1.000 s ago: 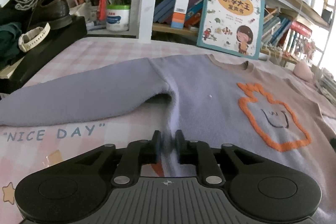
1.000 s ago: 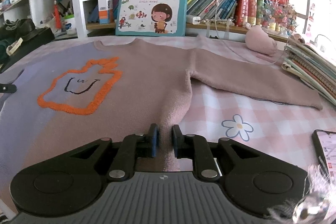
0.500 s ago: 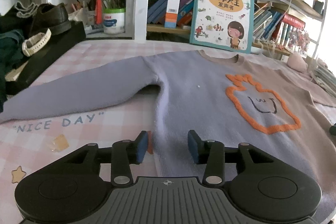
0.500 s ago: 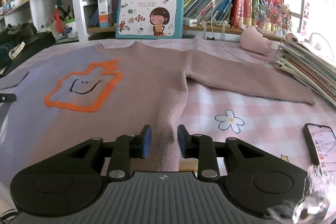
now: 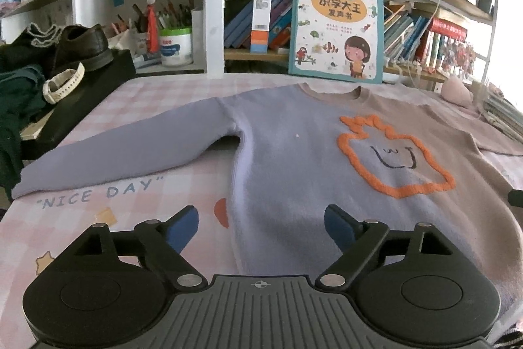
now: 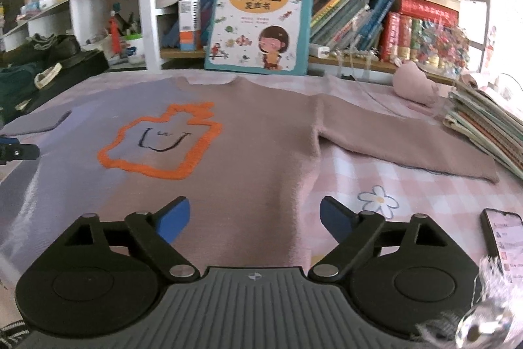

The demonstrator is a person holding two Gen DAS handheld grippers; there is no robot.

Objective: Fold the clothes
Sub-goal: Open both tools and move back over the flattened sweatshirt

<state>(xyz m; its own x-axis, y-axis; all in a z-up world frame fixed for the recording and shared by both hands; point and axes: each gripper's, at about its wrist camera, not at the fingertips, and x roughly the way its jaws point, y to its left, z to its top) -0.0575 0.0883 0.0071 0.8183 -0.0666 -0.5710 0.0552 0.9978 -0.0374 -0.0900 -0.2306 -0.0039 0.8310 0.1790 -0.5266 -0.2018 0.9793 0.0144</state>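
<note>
Lilac on one half and dusty pink on the other, the sweater [image 5: 294, 159] lies flat and face up on the desk [image 5: 98, 218], which has a pink checked cover, both sleeves spread out to the sides. An orange outlined shape [image 6: 160, 143] with a small drawn face sits on its chest. Your left tool [image 5: 261, 226] has just been opening and its jaws now stand wide apart, holding nothing; the lilac side edge of the sweater near the hem runs between the blue pads [image 5: 183, 228] without touching them. Your right tool [image 6: 255, 219] has likewise just been opening and is wide and empty, with the pink side edge lying loose between its jaws. A phone [image 6: 500, 237] lies on the desk to your right. A picture book [image 5: 336, 28] stands just behind the collar.
</note>
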